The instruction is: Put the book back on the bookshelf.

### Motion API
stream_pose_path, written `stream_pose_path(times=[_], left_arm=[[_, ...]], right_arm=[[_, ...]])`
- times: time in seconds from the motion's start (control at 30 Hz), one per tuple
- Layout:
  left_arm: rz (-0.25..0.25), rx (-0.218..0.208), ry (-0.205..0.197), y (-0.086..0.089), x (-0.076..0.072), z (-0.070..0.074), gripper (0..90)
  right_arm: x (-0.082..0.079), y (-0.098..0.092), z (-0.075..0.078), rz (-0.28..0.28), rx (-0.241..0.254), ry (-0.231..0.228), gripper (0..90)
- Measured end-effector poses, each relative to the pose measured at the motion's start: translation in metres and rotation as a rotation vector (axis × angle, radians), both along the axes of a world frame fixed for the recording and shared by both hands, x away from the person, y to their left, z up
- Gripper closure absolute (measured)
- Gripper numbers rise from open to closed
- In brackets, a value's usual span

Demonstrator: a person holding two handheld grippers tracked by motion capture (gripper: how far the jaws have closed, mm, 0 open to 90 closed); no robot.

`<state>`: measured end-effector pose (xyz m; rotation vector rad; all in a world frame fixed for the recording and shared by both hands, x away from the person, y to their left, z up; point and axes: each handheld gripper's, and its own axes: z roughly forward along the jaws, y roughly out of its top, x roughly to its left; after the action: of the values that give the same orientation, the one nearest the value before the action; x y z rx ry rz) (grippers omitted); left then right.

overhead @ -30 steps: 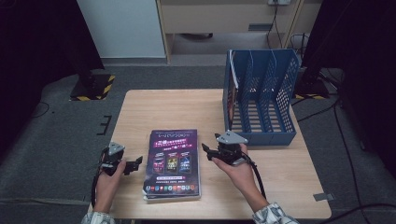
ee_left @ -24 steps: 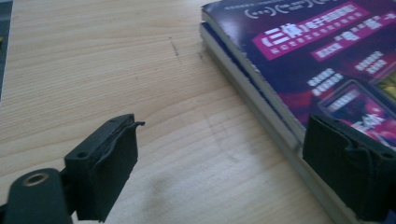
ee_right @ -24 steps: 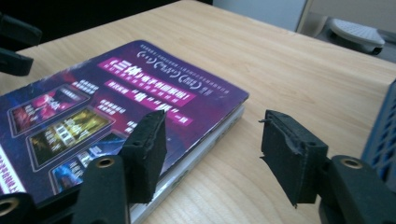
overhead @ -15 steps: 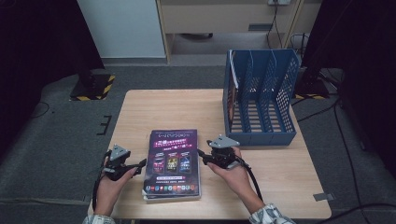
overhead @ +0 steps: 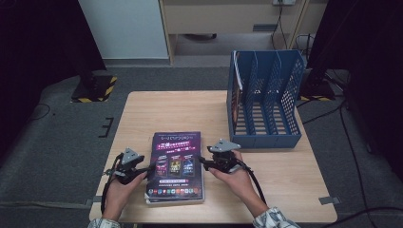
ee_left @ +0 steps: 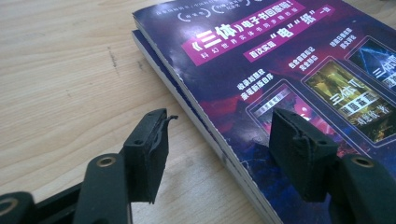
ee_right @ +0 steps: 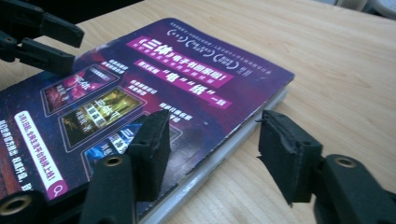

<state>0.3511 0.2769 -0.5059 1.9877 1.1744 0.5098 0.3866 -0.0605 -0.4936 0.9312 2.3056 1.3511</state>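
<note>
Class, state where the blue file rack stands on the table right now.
In the high view, the blue file rack stands at the table's far right corner, beyond the right gripper and the purple books.

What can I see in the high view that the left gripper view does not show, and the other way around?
High view alone: the blue file rack at the table's far right, both hands, and the right gripper at the books' right edge.
Left gripper view alone: the pile is two books, with the lower book jutting out under the top one, and the left gripper has one jaw over the cover and one over the wood, pads touching nothing.
Both: the purple top book and the wooden table.
</note>
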Motion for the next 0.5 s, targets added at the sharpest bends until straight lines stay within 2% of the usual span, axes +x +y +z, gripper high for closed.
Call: stream_pose_path(times=[0.2,0.33,0.5], left_arm=[[-0.005,-0.037,0.002,-0.0015,0.0025,-0.0036,34.4],[0.001,-0.048,-0.009,-0.0016,0.0031,-0.0039,41.9],[-0.016,-0.056,-0.011,-0.0038,0.0041,-0.0047,49.4]], right_arm=[[-0.0002,0.0042,-0.0046,0.019,-0.016,0.02,38.5],[-0.0006,0.0057,-0.0063,0.023,-0.018,0.031,38.2],[-0.0007,0.0072,-0.008,0.029,-0.023,0.037,37.7]])
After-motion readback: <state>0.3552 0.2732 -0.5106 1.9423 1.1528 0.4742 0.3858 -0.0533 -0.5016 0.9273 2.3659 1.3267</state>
